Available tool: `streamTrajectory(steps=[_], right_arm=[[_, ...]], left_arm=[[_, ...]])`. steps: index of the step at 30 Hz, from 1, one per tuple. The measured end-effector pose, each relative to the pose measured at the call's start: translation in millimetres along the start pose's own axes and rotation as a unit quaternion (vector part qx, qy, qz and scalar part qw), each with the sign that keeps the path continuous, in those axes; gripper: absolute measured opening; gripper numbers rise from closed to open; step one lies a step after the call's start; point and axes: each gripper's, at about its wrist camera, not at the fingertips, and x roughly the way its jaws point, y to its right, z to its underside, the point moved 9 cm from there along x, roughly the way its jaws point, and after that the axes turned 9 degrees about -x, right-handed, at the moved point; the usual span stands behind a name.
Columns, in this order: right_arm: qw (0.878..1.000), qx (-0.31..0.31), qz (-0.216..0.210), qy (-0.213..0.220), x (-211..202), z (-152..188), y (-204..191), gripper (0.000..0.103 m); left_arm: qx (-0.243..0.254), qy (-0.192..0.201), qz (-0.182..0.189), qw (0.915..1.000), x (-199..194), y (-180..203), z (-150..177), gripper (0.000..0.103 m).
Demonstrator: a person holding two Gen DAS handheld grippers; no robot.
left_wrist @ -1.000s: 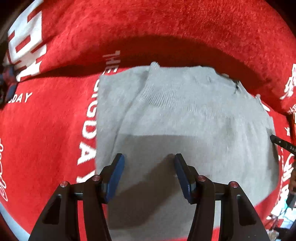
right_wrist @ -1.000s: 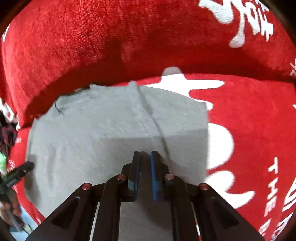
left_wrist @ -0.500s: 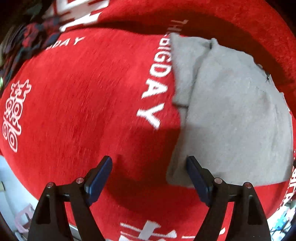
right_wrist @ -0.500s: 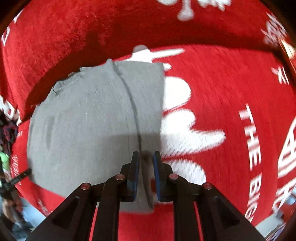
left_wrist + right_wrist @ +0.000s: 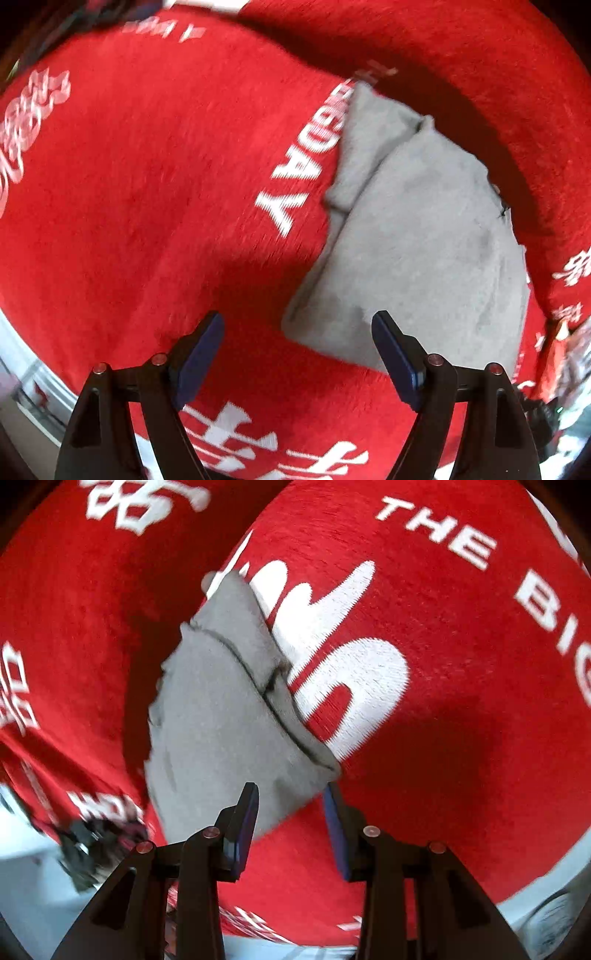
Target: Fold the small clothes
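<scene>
Red blanket point(image 5: 147, 206) under apparently folded garment point(image 5: 417, 251)

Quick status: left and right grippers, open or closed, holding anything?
Left gripper: open, holding nothing, beside the grey garment.
Right gripper: open, holding nothing, garment corner between its fingers.

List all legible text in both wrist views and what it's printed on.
"THE BIG": white letters on the red cover, right wrist view.
"DAY": white, upside down, on the cover beside the grey garment, left wrist view; letters above it blurred.
White Chinese-style characters on the cover: too blurred to read.
Garment: no text.
</scene>
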Motion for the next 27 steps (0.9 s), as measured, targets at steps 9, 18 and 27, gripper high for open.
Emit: streamTrajectory(steps=[9,18,27], right_arm=[[0.982,-0.099,0.162,-0.015,2,-21,12,0.0],[0.982,-0.133,0.133,-0.021,-16,-7,-8,0.001],[0.952,-0.261,0.15,-0.046,27,-13,-55,0.001]], left_arm=[[0.108,0.023,-0.109,0.9879,24,0,-24,0.068],[0.127,0.035,-0.108,0.9854,-1,5,-25,0.068],[0.191,0.019,-0.07,0.979,13,64,-9,0.068]])
